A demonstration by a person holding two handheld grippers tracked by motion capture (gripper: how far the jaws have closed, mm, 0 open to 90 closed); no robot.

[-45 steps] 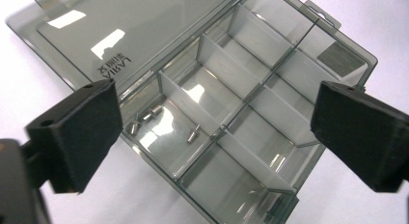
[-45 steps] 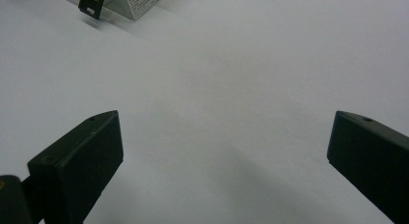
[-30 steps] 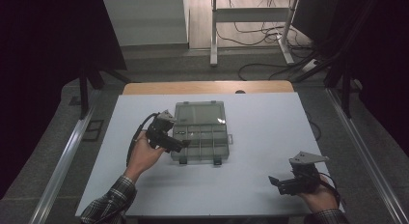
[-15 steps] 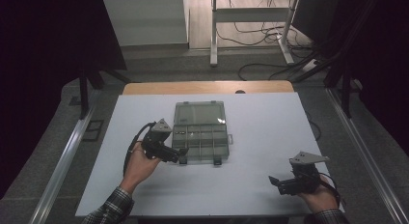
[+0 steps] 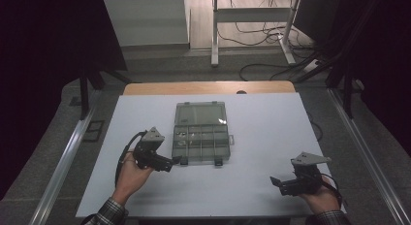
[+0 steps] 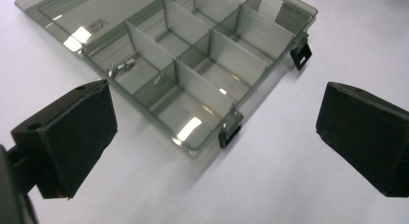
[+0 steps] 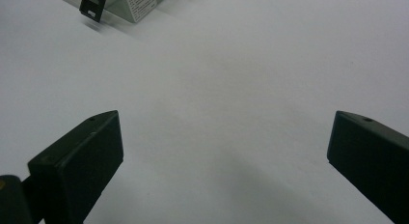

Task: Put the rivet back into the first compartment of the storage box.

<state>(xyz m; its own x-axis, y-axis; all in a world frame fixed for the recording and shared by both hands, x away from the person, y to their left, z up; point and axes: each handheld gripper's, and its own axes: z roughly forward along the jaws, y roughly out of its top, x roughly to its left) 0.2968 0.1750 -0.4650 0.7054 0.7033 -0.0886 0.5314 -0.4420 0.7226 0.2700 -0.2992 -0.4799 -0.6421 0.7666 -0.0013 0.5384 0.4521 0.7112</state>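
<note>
The left gripper [image 5: 177, 160], jaws spread and empty, sits just beside the clear box [image 5: 201, 133]. The right gripper [image 5: 274, 180], also spread, rests well apart on the table [image 5: 271, 123].

Compartment box [image 5: 201, 133] sits mid-table [image 5: 271, 137], lone obstacle on white surface. Left gripper [image 5: 175, 160] just beside box's near left corner, jaws wide apart, nothing between them; black latch [image 6: 229, 134] on box edge lies straight ahead. Upright dividers [image 6: 202, 89] split box interior into narrow cells. Right gripper [image 5: 274, 181] well apart from box at near right edge, jaws spread over bare surface; broad free lane between it and box.
</note>
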